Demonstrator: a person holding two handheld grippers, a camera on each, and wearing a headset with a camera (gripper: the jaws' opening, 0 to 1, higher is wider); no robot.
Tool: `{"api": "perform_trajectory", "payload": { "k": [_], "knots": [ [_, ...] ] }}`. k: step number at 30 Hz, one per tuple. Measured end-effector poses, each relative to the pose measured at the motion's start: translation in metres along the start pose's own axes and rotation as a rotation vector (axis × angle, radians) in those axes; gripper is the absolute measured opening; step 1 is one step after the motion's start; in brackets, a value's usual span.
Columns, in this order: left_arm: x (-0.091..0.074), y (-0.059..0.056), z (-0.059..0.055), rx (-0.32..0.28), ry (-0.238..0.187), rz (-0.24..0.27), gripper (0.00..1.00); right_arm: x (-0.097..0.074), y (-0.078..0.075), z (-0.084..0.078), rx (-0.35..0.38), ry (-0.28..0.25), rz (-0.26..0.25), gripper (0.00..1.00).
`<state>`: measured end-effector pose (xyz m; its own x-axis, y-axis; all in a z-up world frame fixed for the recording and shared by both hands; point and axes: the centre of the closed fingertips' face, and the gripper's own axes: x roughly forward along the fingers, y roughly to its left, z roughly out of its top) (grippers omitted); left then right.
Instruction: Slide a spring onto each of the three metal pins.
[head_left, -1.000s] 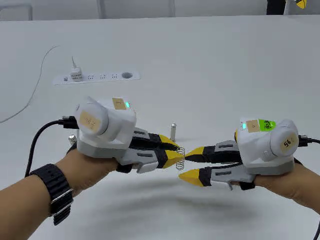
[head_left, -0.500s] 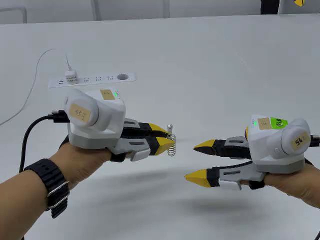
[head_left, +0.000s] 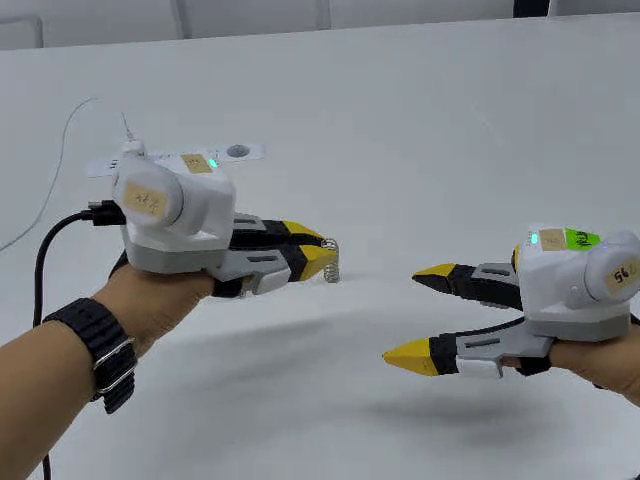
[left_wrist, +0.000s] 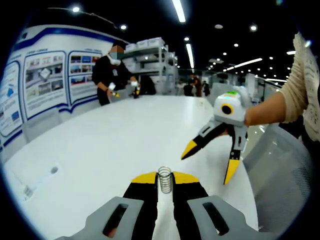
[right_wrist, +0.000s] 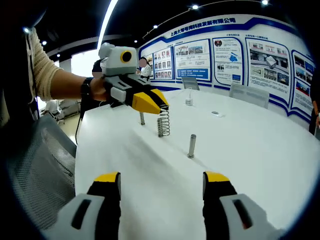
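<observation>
My left gripper (head_left: 326, 256) is shut on a small wire spring (head_left: 331, 261), which stands upright between its yellow tips (left_wrist: 165, 179). In the right gripper view the left gripper (right_wrist: 161, 106) hangs that spring (right_wrist: 164, 123) just above the table, close to the pins. A bare metal pin (right_wrist: 191, 146) stands to its right, and a second, ribbed-looking pin (right_wrist: 142, 118) stands behind it. I cannot tell whether the spring surrounds a pin. My right gripper (head_left: 421, 316) hovers open and empty to the right, its jaws wide apart (right_wrist: 161, 181); it also appears in the left gripper view (left_wrist: 210, 159).
A white power strip (head_left: 240, 152) with a charger and a white cable (head_left: 58, 160) lies behind the left gripper. The white table (head_left: 450, 150) stretches far back. A mesh chair (right_wrist: 40, 165) is near the table edge. People stand at the far end (left_wrist: 112, 70).
The gap between the grippers has widened: the left one has carried the spring away from the right gripper's tip toward the pin, and the right one has drawn back to the right, still open.
</observation>
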<state>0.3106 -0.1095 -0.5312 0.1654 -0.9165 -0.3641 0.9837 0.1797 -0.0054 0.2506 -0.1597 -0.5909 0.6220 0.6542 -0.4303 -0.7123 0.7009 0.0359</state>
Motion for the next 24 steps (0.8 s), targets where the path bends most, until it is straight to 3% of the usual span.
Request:
{"api": "perform_trajectory", "payload": {
  "k": [11,24],
  "knots": [
    [0.006,0.016,0.008,0.004,0.004,0.044,0.09,-0.007,-0.007,0.000,0.030,-0.031,-0.051,0.78],
    [0.020,0.036,0.013,0.013,0.024,0.092,0.09,-0.012,-0.010,-0.004,0.048,-0.042,-0.067,0.78]
  ]
}}
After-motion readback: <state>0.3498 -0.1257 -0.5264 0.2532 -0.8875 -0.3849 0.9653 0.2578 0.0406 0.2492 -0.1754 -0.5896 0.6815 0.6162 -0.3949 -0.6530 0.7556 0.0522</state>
